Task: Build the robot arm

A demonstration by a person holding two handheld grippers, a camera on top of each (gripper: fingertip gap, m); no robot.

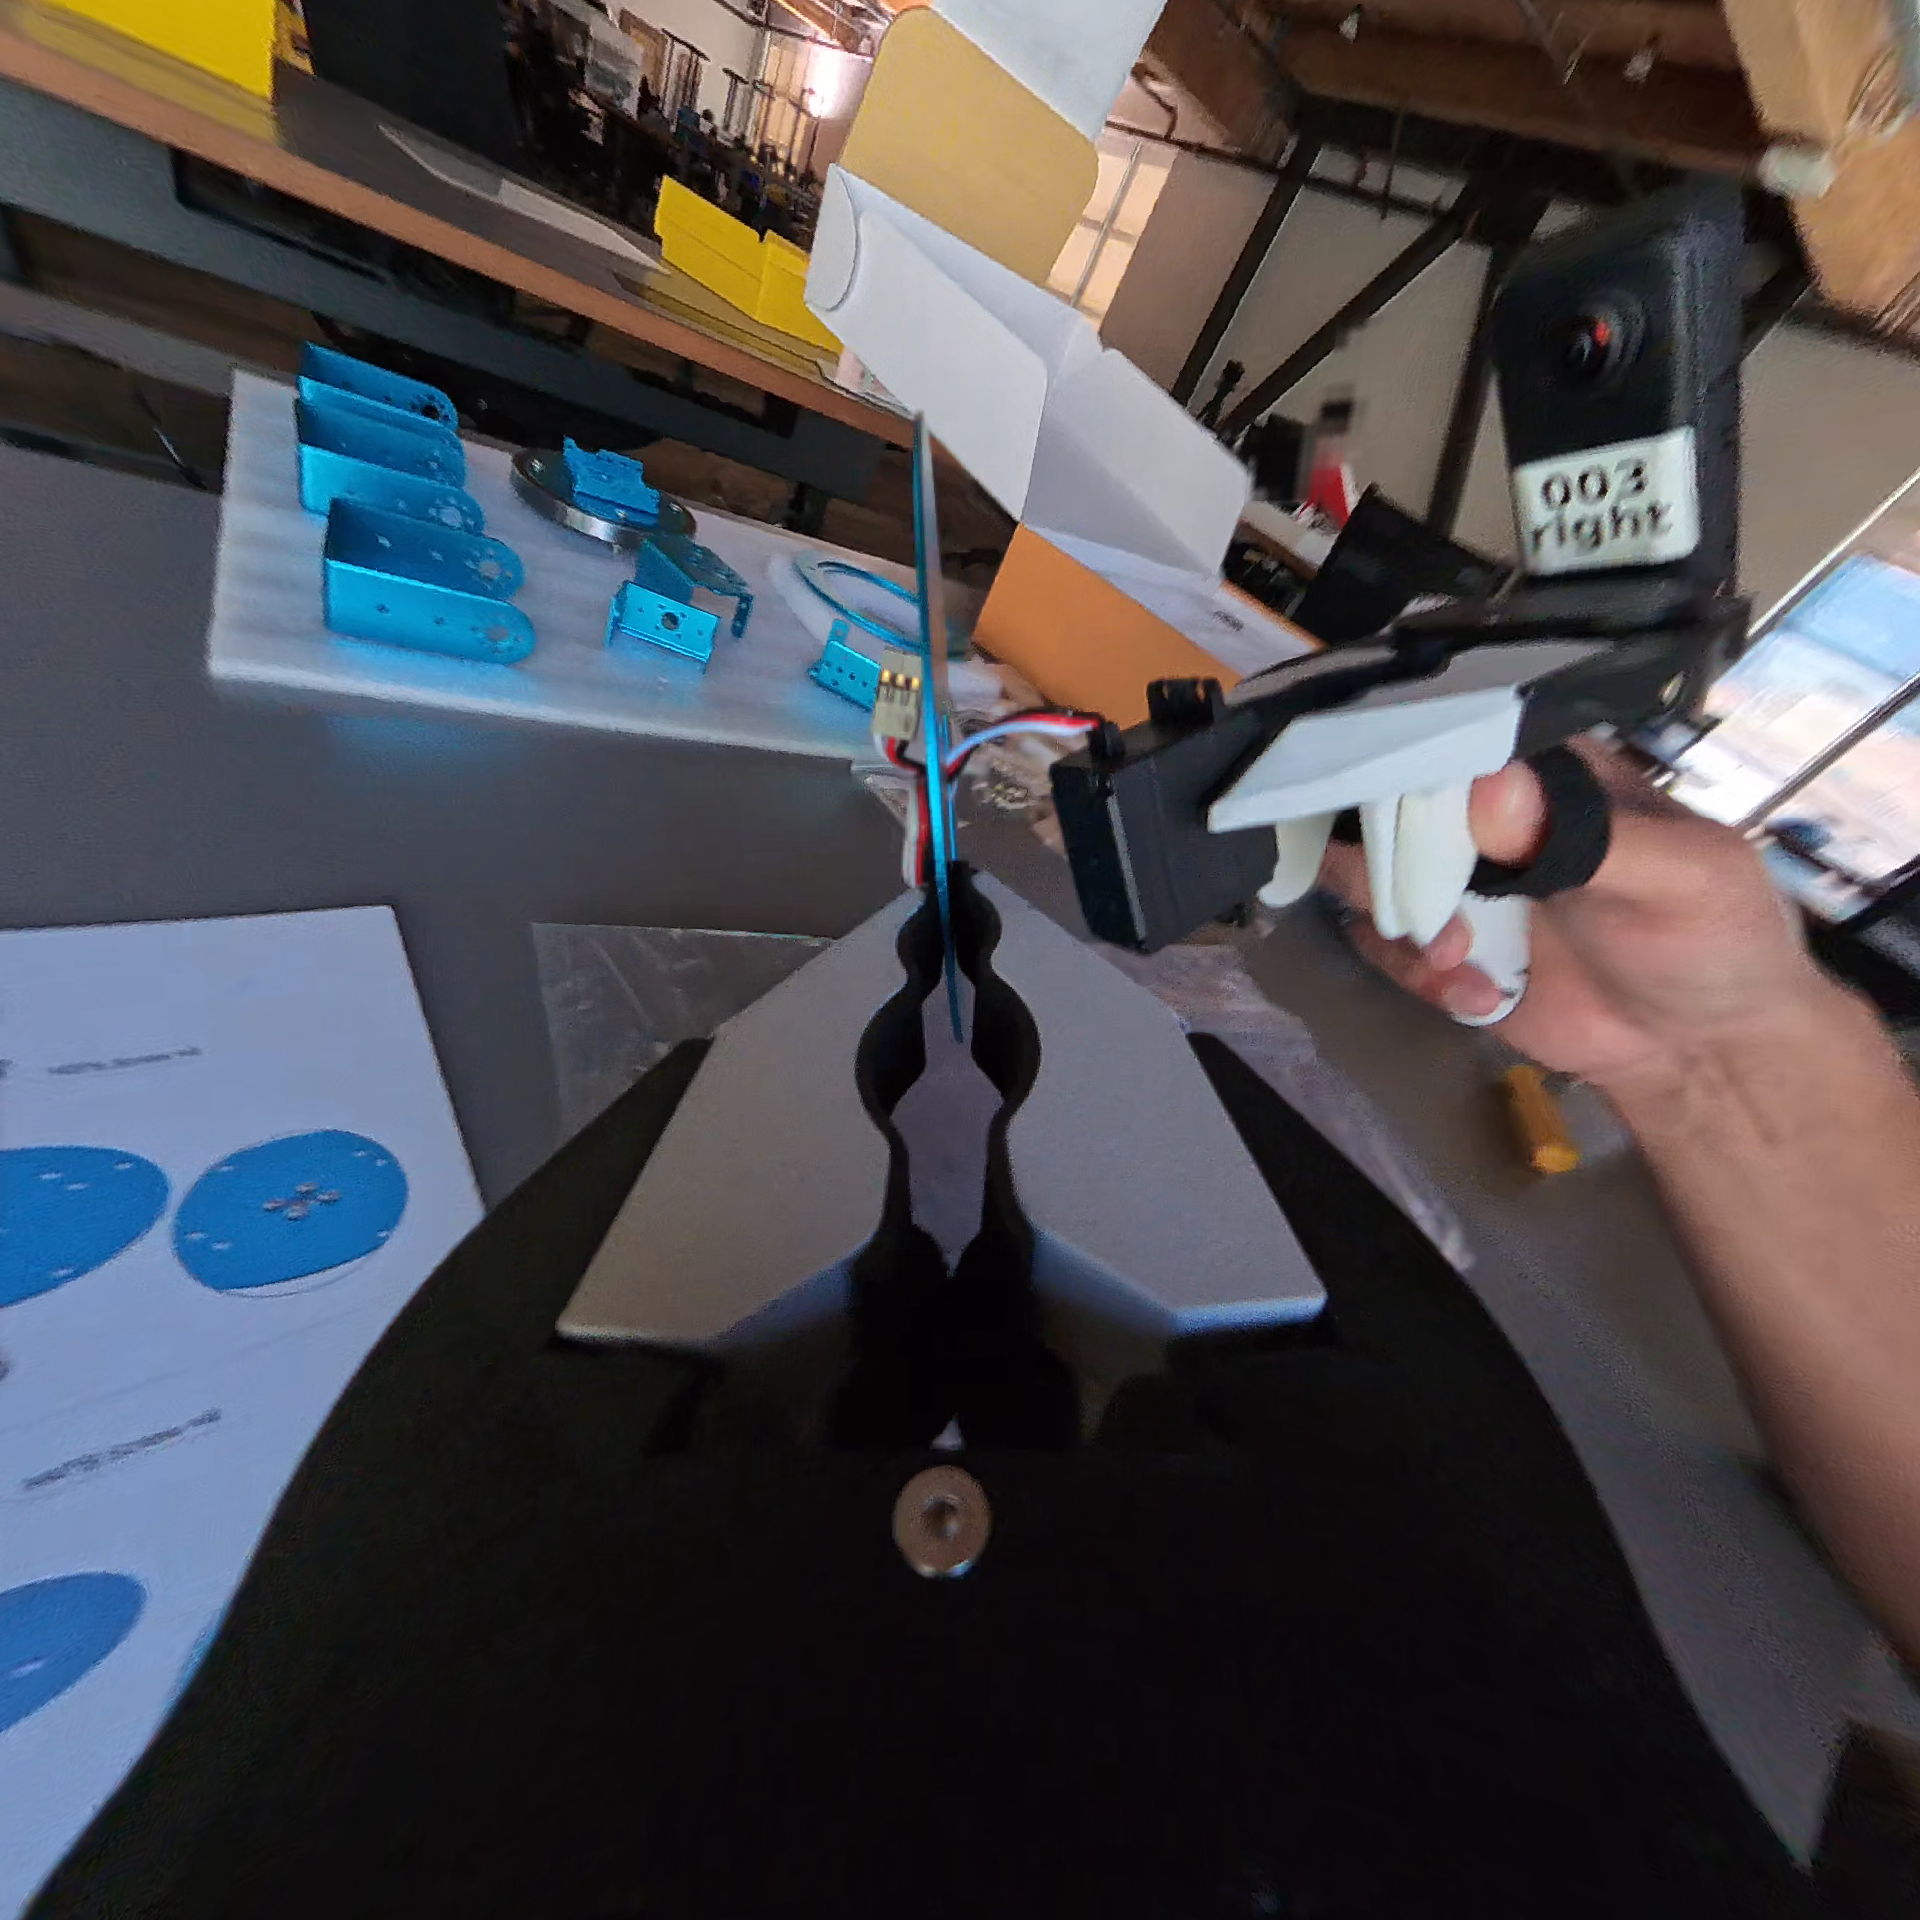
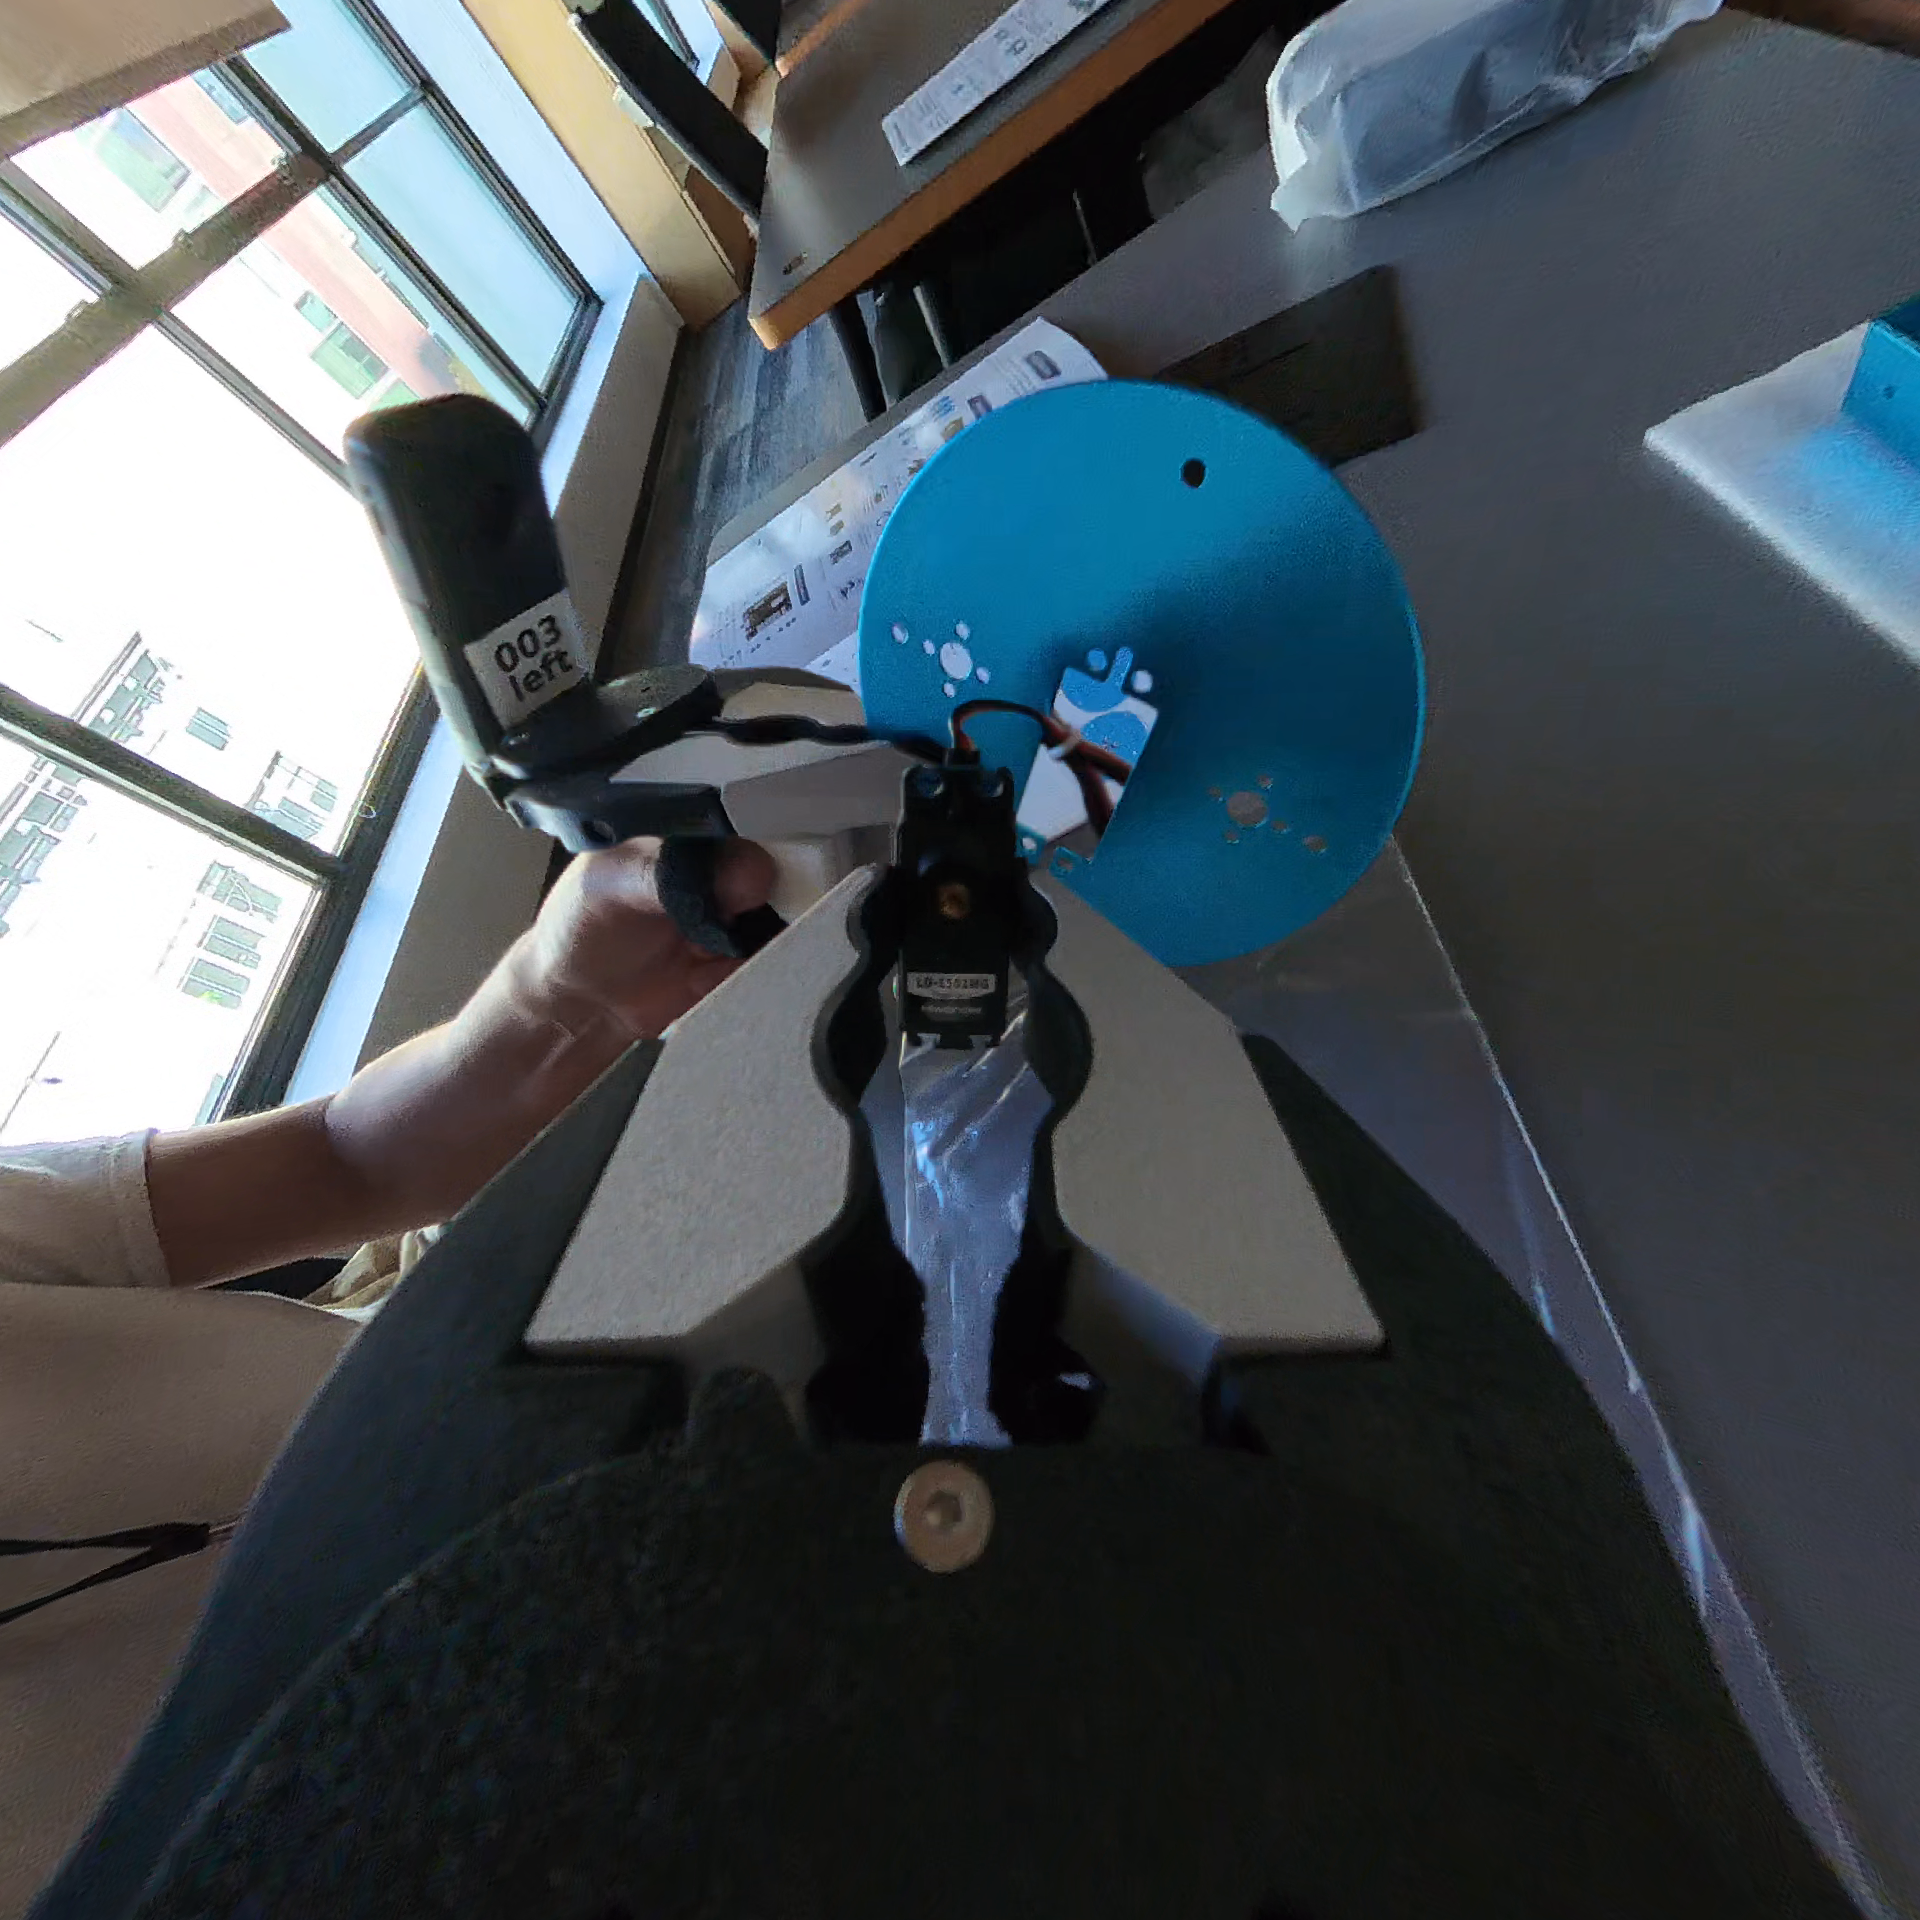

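While the left tool (image 1: 951, 935) pinches the thin rim of a blue disc (image 2: 1143, 665) edge-on between its nearly closed fingers, the right tool (image 2: 951, 925) is clamped around a small black motor (image 2: 951, 935), both held up above the grey bench (image 1: 416, 810). The motor's red, white and black wires (image 1: 997, 738) run through the rectangular cut-out in the disc, and their plug (image 1: 899, 701) hangs on the far side, as the left wrist view shows.

Behind them on the bench lie a white foam sheet (image 1: 270, 582) with several blue brackets (image 1: 416, 582), an open white and orange box (image 1: 1091, 540), and a printed instruction sheet (image 1: 208, 1195) showing blue circles. A clear plastic bag (image 2: 1403, 1039) lies below the disc.

As a judgement, the disc's hold looks slight: only its edge sits between the fingers, so any sideways push from the motor could twist it loose or tilt it. The wires are the other risk; pulling the 2 tools apart could snag the plug on the cut-out edge or strain the leads at the motor body.
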